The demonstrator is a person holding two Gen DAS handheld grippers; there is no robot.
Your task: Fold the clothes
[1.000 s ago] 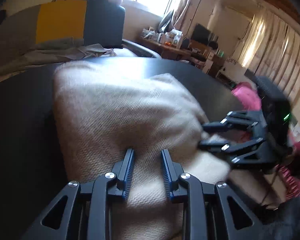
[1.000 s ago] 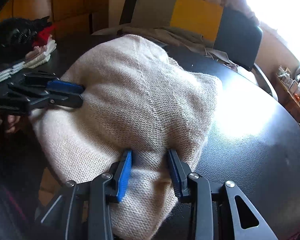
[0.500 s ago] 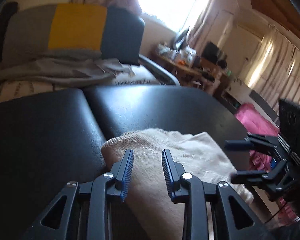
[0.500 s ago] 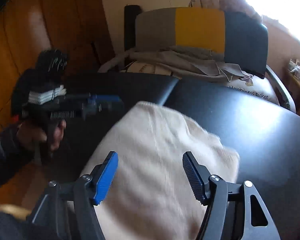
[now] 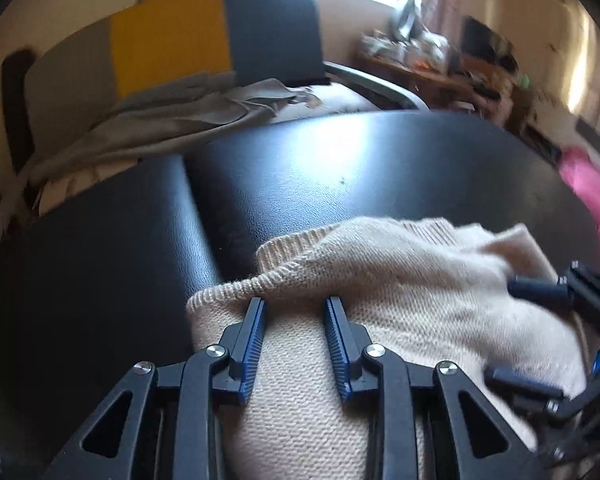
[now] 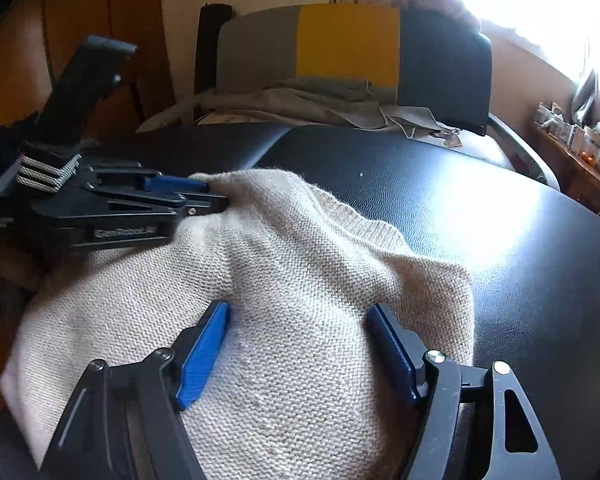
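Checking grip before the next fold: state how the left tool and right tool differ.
The left tool's jaws are narrow, pinching the cream sweater at its ribbed edge. The right tool's jaws stand wide, having just been opening, and grip nothing. The left tool sits at the hem, the right tool over plain knit. Both point down at the sweater.

Black padded table [image 6: 440, 200]; grey-yellow-black chair [image 6: 352, 44] behind it, draped with grey cloth [image 5: 172, 116]; cluttered desk [image 5: 432, 64].

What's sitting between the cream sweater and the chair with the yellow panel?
Only bare black tabletop. In the right wrist view it runs clear from the cream sweater to the table's far edge, where grey cloth lies draped on the chair.
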